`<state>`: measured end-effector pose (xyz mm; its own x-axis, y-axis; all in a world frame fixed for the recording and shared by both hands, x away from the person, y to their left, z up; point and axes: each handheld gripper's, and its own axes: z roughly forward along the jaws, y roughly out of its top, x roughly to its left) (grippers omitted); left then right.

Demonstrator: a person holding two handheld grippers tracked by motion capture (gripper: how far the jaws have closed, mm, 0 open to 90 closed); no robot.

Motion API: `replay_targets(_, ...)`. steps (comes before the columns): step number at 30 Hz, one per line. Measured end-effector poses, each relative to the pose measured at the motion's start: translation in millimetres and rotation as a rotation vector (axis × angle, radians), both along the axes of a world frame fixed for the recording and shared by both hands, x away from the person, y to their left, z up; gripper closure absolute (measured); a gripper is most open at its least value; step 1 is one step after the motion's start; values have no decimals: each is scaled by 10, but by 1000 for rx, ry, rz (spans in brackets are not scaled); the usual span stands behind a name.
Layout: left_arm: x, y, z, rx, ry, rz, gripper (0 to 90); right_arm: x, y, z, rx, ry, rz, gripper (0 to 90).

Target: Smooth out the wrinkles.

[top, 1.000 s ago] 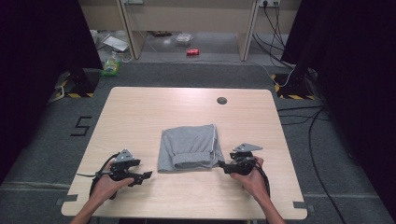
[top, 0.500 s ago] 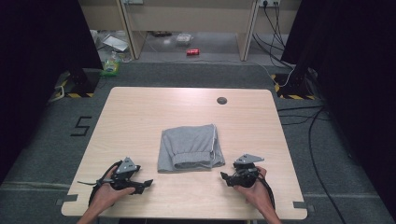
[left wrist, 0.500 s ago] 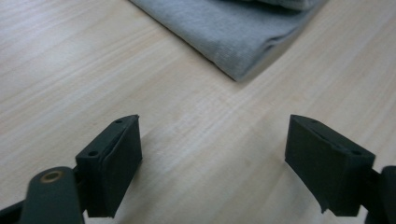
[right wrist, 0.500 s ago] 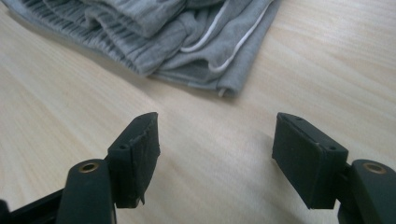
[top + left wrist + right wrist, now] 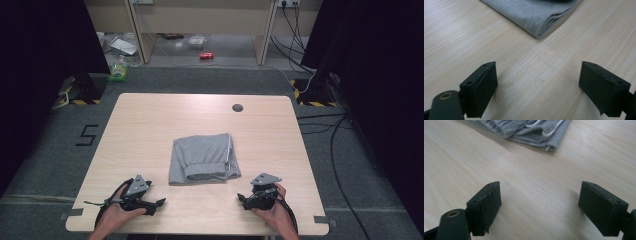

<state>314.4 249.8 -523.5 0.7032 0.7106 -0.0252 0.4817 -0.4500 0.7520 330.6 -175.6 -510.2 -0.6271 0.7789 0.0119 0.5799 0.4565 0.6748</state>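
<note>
Pulled back from folded grey soft cotton garment [image 5: 204, 159] toward near edge of counter [image 5: 150, 125]; both tongs, left [image 5: 159, 202] and right [image 5: 241, 199], just opened, spread, empty. Light, limp: pinch at thick folded edge.

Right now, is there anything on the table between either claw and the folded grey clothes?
Nothing visible is in the way. Bare wood lies between the left claw and the folded grey clothes, and between the right claw and them. Both claws are open with nothing between their jaws, near the table's front edge.
</note>
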Motion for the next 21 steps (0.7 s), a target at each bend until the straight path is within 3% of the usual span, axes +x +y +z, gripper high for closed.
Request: replay_targets(21, 19, 15, 0, -1, 1, -3, 142, 12, 12, -19, -9, -16, 16, 152)
